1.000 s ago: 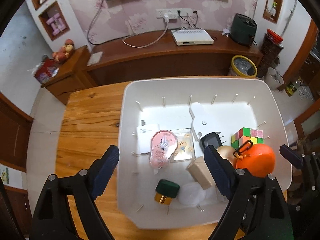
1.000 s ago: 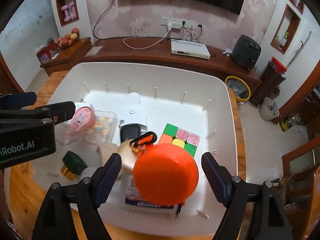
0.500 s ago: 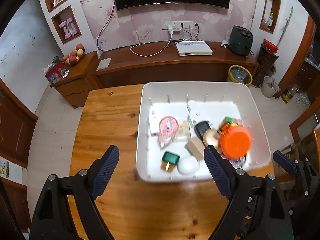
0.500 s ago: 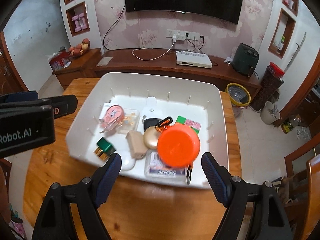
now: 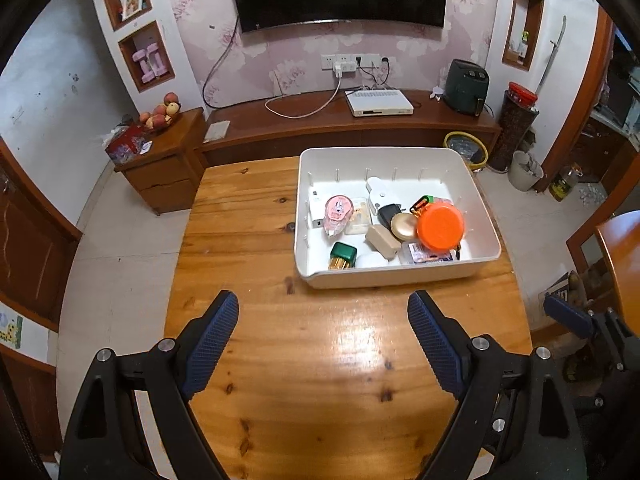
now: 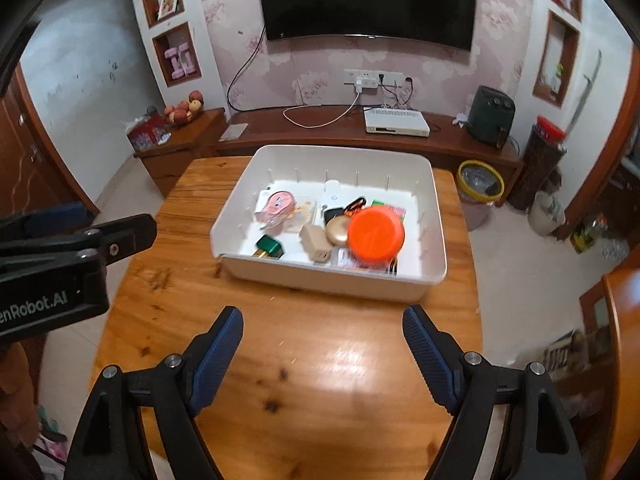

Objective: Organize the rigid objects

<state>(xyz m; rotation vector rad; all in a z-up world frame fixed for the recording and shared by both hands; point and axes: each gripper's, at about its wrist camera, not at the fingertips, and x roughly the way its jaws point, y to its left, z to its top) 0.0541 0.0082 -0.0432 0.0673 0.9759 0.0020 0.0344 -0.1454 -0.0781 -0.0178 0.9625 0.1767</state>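
White bin (image 5: 400,278) on bench (image 5: 320,360): orange disc (image 5: 440,227), gold compact (image 5: 403,224), green-capped bottle (image 5: 343,256). Cube mostly hidden behind disc. Left tongs (image 5: 323,344), right tongs (image 6: 322,354) wide, empty.

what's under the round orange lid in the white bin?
The round orange lid overlaps a gold compact and a clear printed packet in the white plastic bin. Anything beneath its centre is hidden.

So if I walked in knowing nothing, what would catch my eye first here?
Probably the bright orange round lid, lying on top of the jumble of small things at the right side of the white bin. The bin itself sits at the far right part of the wooden table. Close to each camera, two black grippers with blue-padded fingers hang open and empty over the bare wood: left gripper, right gripper.
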